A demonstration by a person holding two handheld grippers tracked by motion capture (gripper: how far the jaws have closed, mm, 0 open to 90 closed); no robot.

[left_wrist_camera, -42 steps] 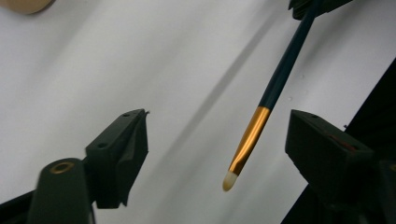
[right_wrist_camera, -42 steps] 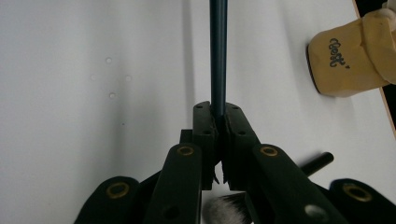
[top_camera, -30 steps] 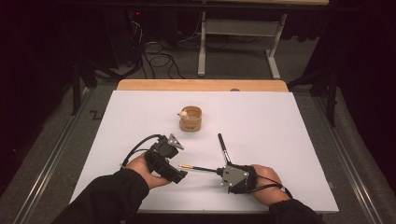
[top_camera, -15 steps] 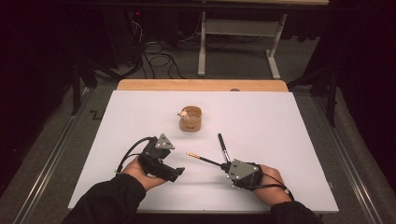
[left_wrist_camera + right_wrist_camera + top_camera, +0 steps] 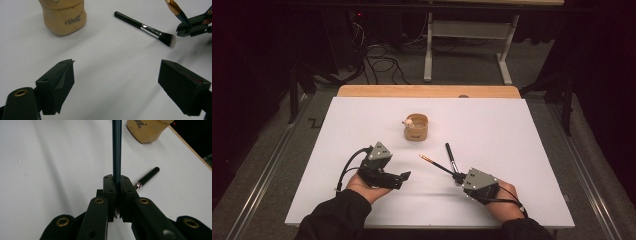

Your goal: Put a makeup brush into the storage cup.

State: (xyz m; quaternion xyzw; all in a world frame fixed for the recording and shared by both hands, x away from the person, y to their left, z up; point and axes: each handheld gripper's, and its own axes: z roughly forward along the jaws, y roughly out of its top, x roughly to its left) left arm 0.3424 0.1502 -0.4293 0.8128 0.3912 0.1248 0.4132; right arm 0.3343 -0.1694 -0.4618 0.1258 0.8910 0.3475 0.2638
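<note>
1. Covering most of the desk [image 5: 532, 150] is a white sheet, with a bare wooden strip along the far edge.
2. Beyond it lie grey floor, tangled cables and a white frame in a dark room.
3. Right hand-held gripper [image 5: 458, 176] clamps a thin brush [image 5: 434, 164], tip raised toward the tan cup [image 5: 416, 127].
4. Left hand-held gripper [image 5: 402, 178] gapes wide, holding nothing.
5. A black brush [image 5: 450, 156] lies flat just beside the right gripper.

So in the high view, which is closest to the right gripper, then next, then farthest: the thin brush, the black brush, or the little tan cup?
From the right gripper:
1. Thin brush, clamped in its jaws.
2. Black brush, lying just beyond.
3. Tan cup, farther back near the table's middle.
</note>
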